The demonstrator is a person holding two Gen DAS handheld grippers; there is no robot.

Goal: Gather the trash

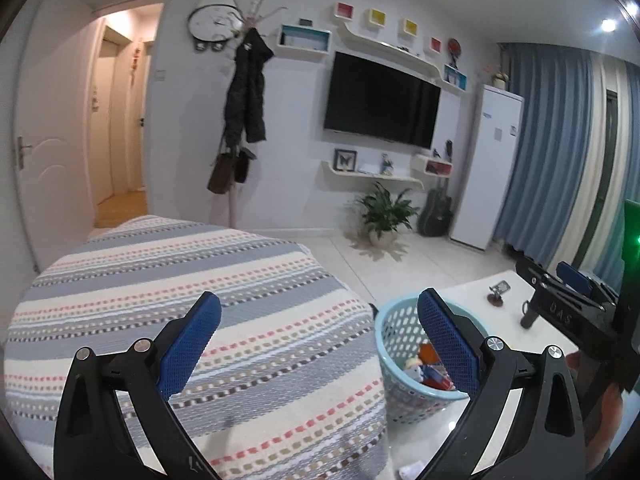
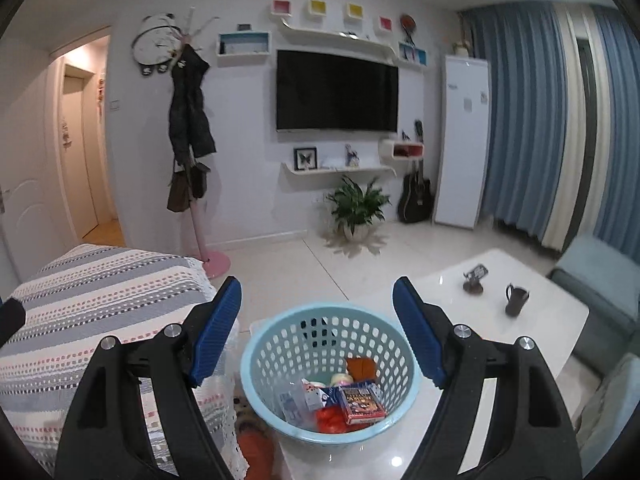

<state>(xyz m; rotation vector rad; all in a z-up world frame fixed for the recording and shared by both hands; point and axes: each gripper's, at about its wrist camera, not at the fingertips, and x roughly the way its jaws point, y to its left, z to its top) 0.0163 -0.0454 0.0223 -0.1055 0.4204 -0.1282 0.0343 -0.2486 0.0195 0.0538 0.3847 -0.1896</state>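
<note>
A light blue perforated basket (image 2: pixel 328 364) stands on the near corner of a white glossy table (image 2: pixel 520 320). Inside lie several pieces of trash: a red printed box (image 2: pixel 362 400), red wrappers, a clear packet and an orange scrap. My right gripper (image 2: pixel 318 328) hovers above and in front of the basket, open, with nothing between its blue pads. My left gripper (image 1: pixel 320 344) is open and empty too, held over the striped cover (image 1: pixel 180 300); the basket (image 1: pixel 404 360) shows past its right finger. The right gripper's black body (image 1: pixel 568 312) appears at the right edge of the left wrist view.
The striped cover (image 2: pixel 88 308) lies left of the table. A dark mug (image 2: pixel 514 300) and a small stand (image 2: pixel 474 278) sit on the table's far part. A grey-blue sofa (image 2: pixel 600 300) is at the right; a coat rack, a potted plant (image 2: pixel 356 204) and a guitar stand by the far wall.
</note>
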